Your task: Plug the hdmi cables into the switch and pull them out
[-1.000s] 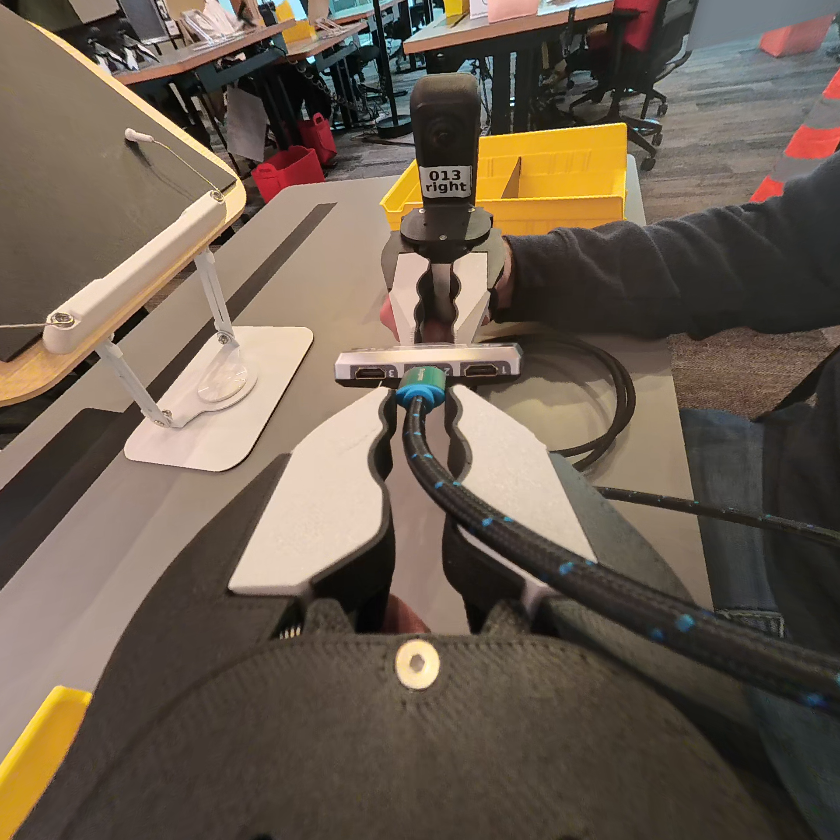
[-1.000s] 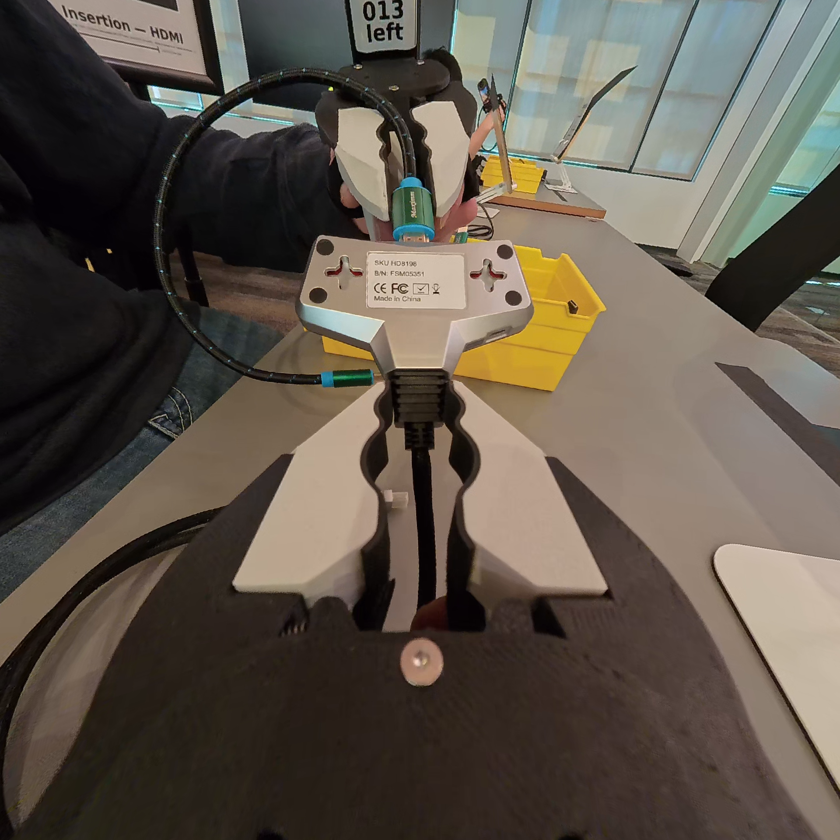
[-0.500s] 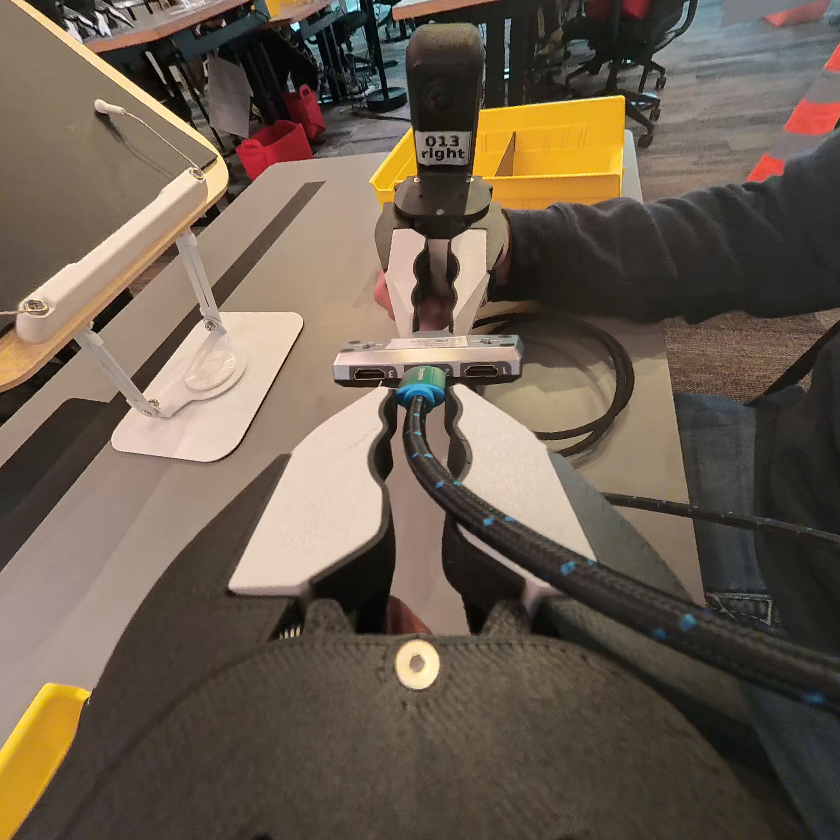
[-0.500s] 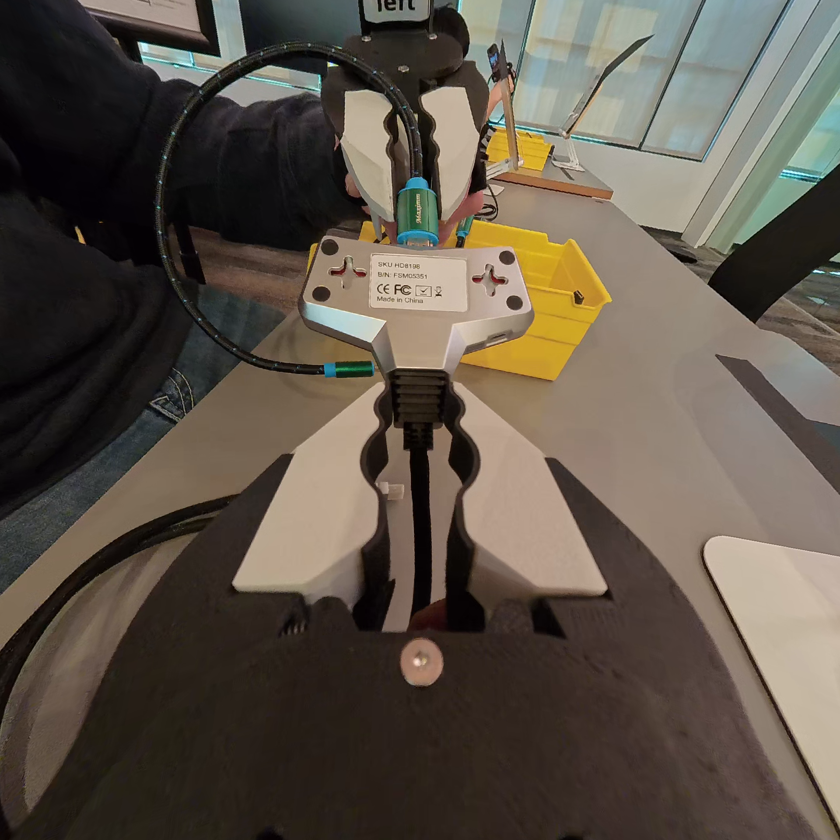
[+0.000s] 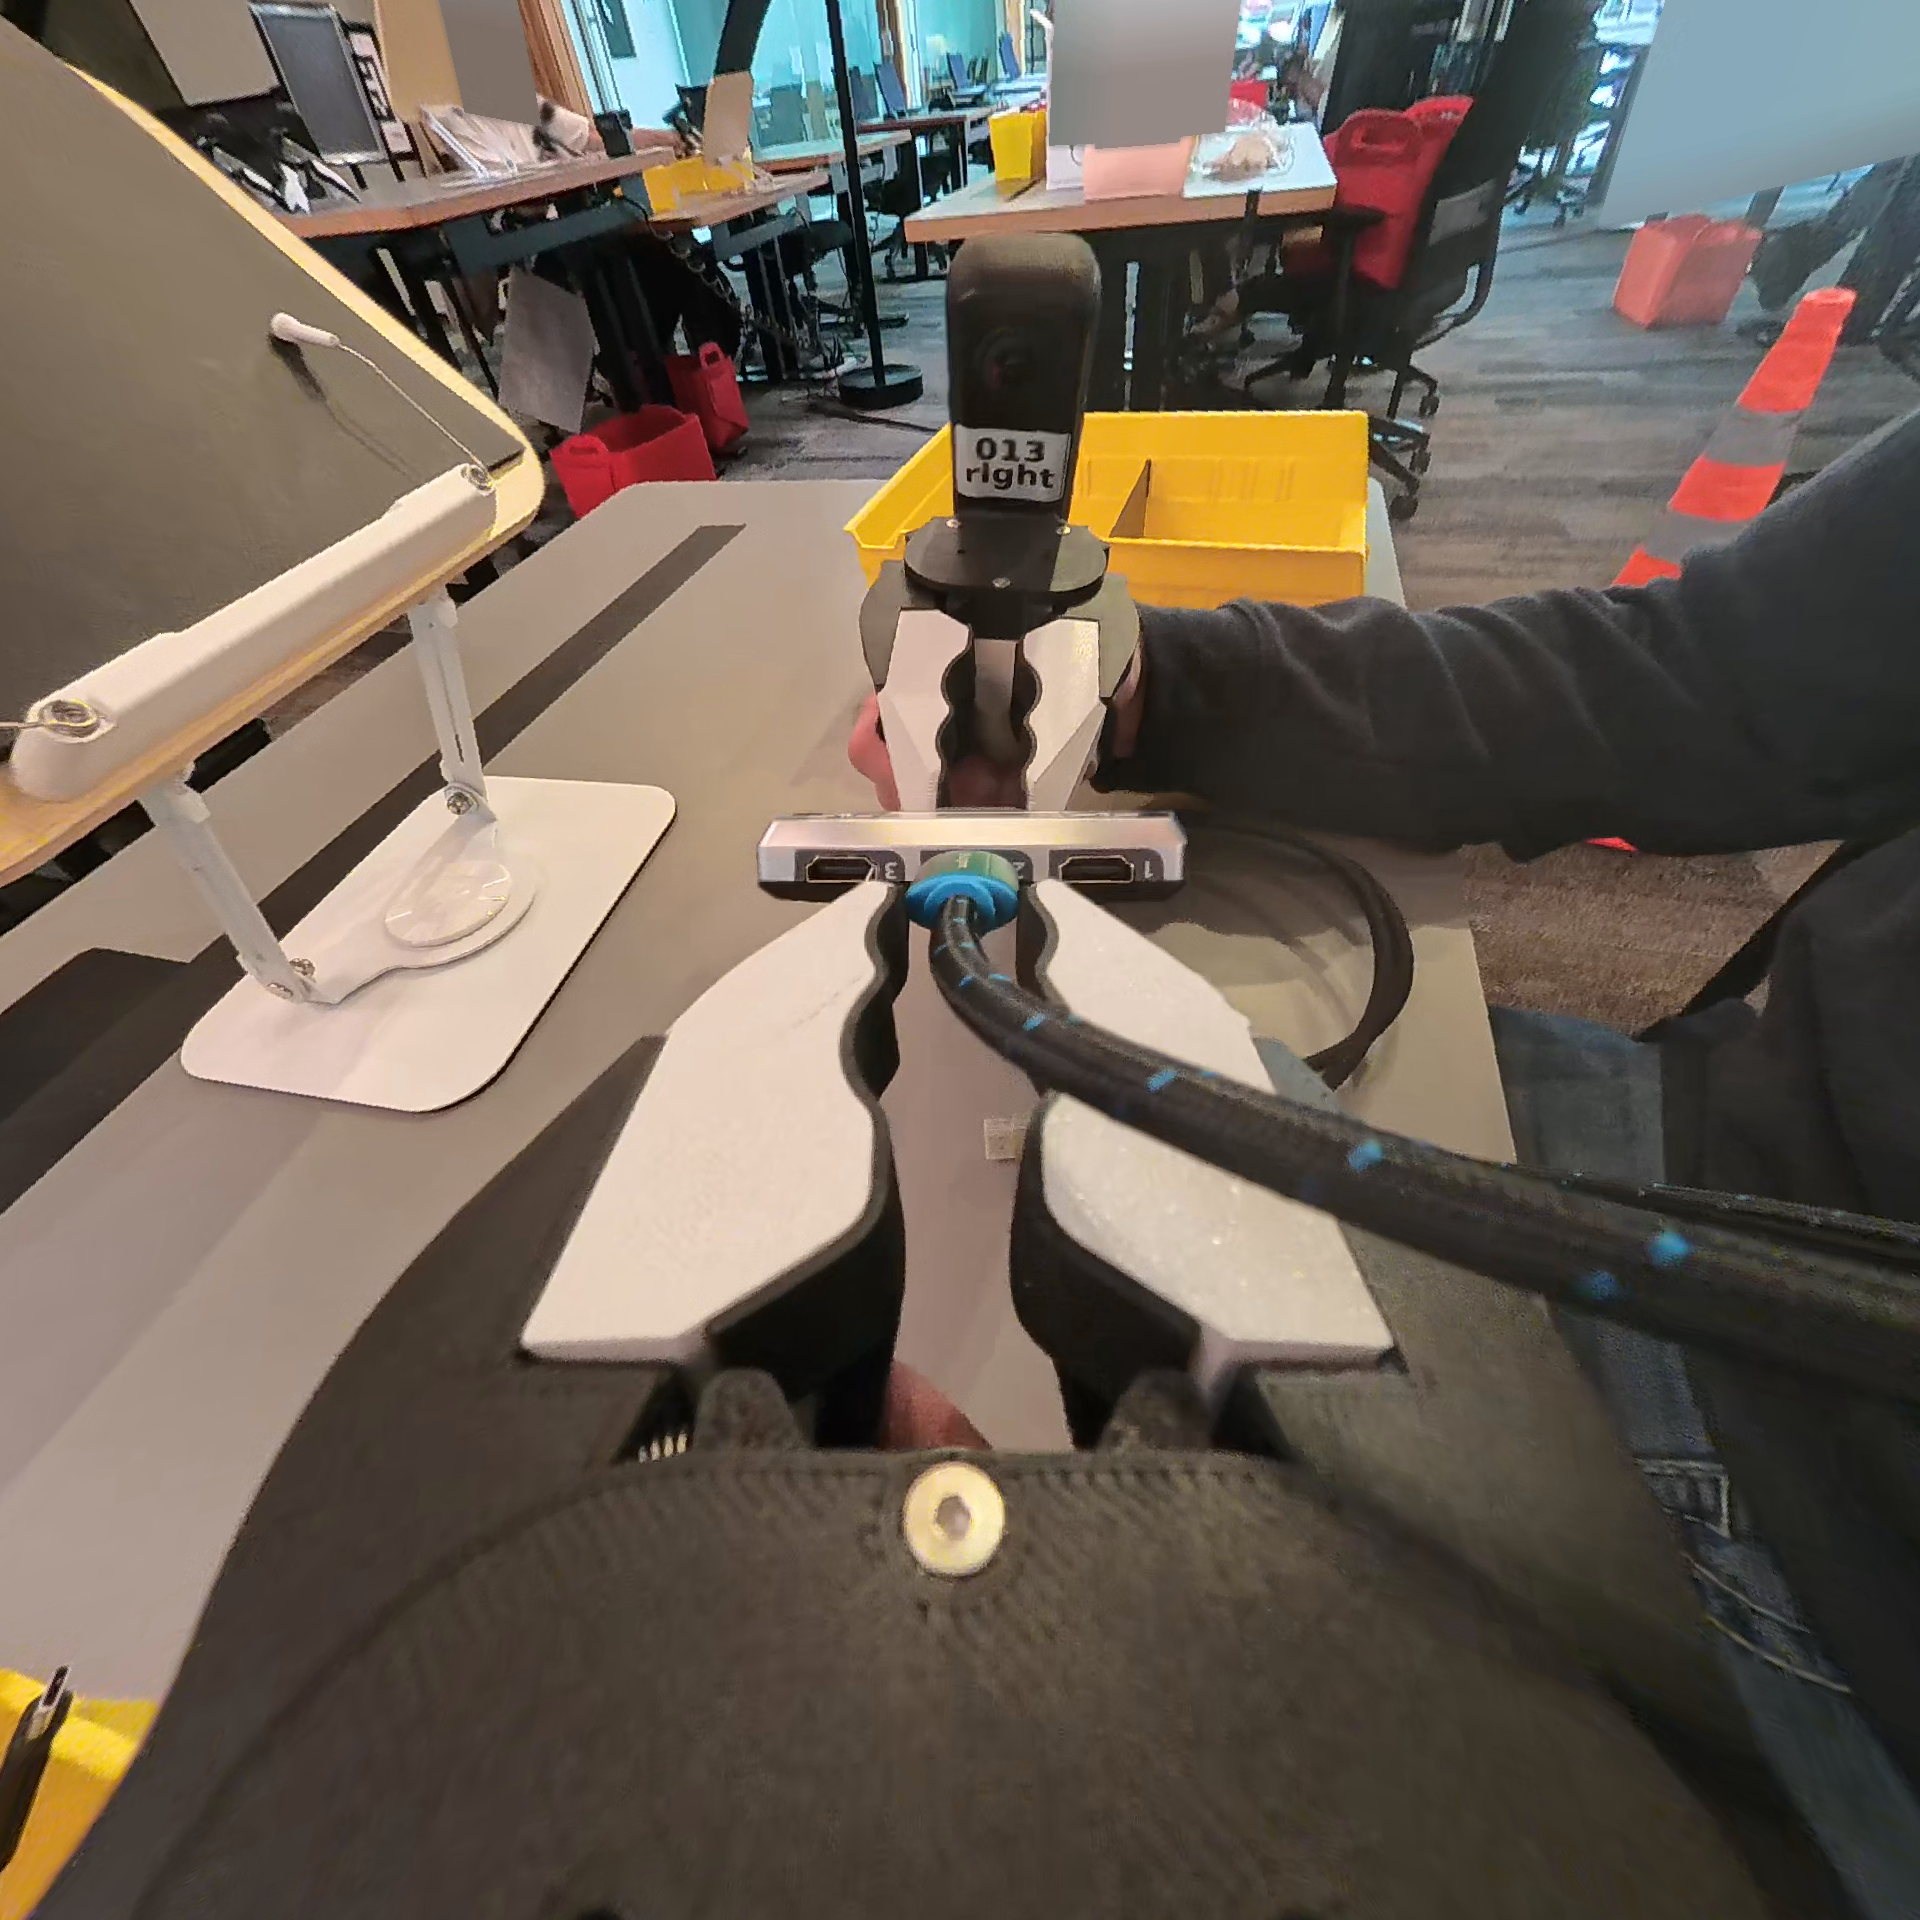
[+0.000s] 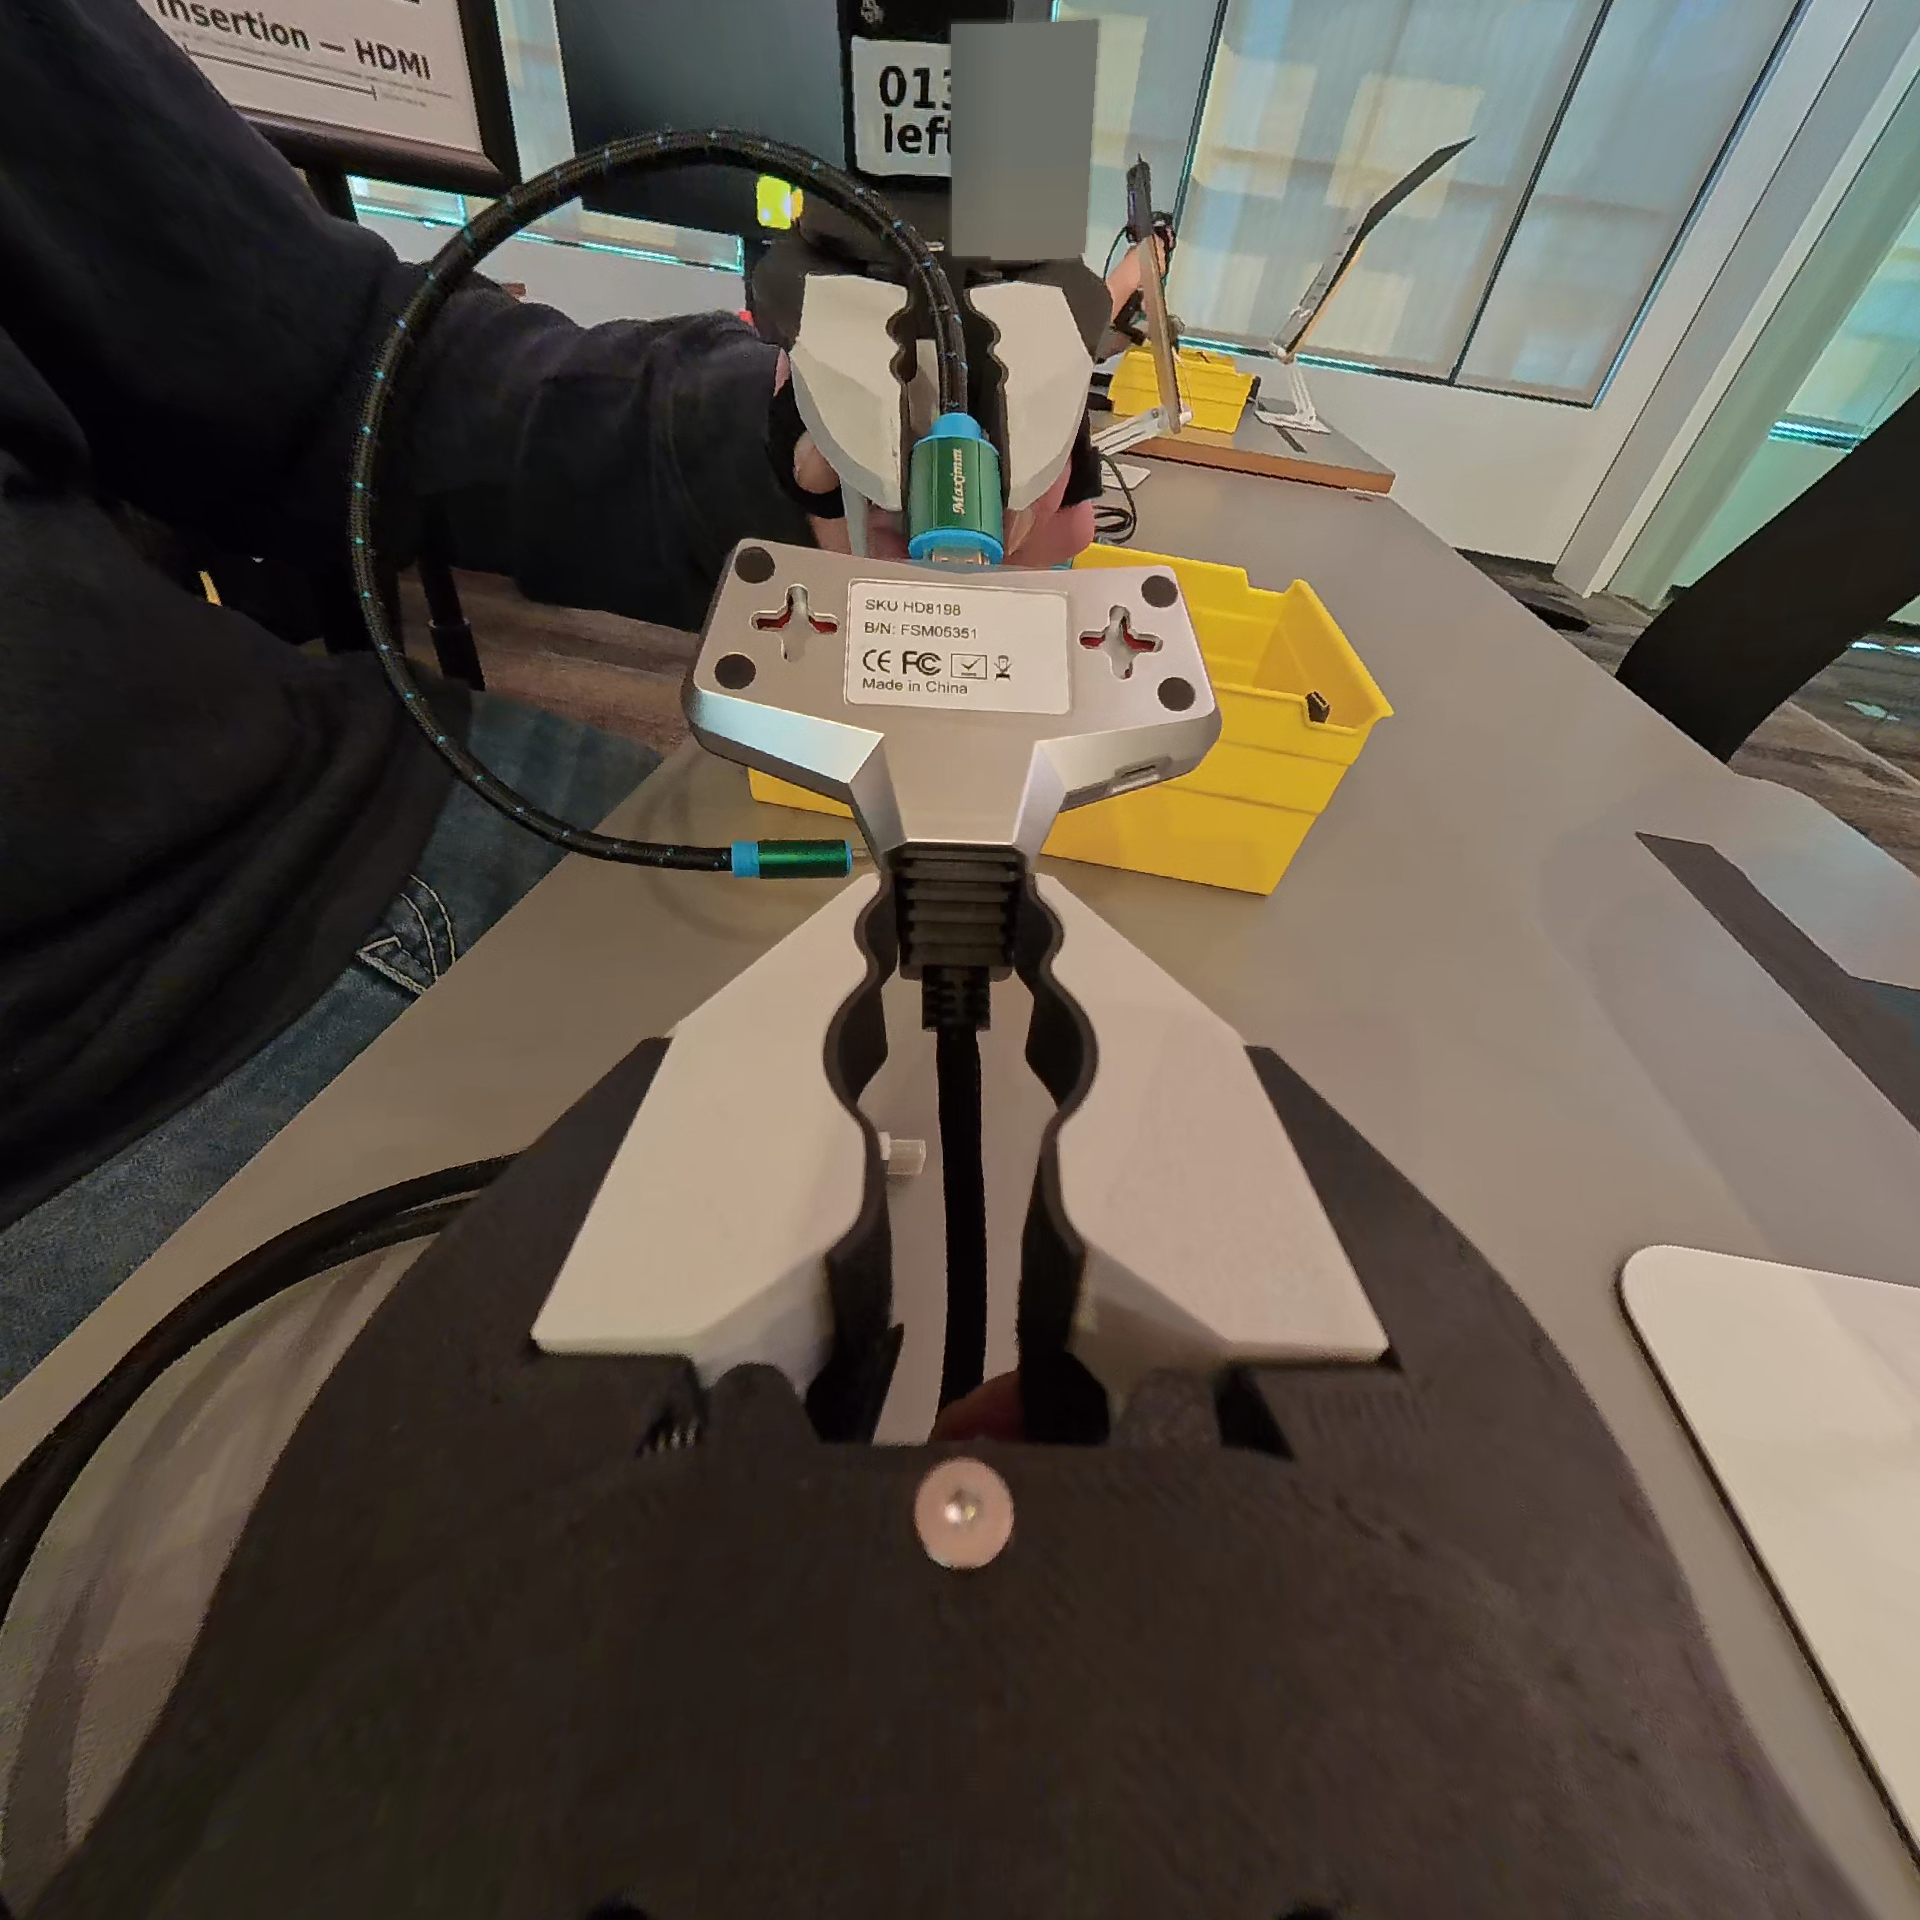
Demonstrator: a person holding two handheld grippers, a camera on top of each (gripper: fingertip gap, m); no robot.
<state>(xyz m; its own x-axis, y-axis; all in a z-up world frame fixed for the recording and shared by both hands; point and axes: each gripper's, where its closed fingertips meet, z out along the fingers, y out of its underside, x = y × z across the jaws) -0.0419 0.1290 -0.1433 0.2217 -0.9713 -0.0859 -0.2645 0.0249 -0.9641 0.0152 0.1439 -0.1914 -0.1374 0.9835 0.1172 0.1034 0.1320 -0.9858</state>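
Left of the left claw (image 5: pixel 961 914), bare counter (image 5: pixel 665 665) reaches the white stand (image 5: pixel 416 935); beyond the right claw (image 5: pixel 987 769), a yellow bin (image 5: pixel 1247 520).

Grey table (image 5: pixel 312 1247), yellow bin (image 5: pixel 1226 520), white stand base (image 5: pixel 416 987), black cable coil (image 5: pixel 1382 966)

Office desks (image 5: pixel 1117 203), red chairs (image 5: pixel 1397 187), grey carpet, tall windows (image 6: pixel 1455 187).

Brushed-metal switch (image 6: pixel 951 769), braided cloth cable (image 5: pixel 1299 1143) — matt grey table (image 5: pixel 260 1226).
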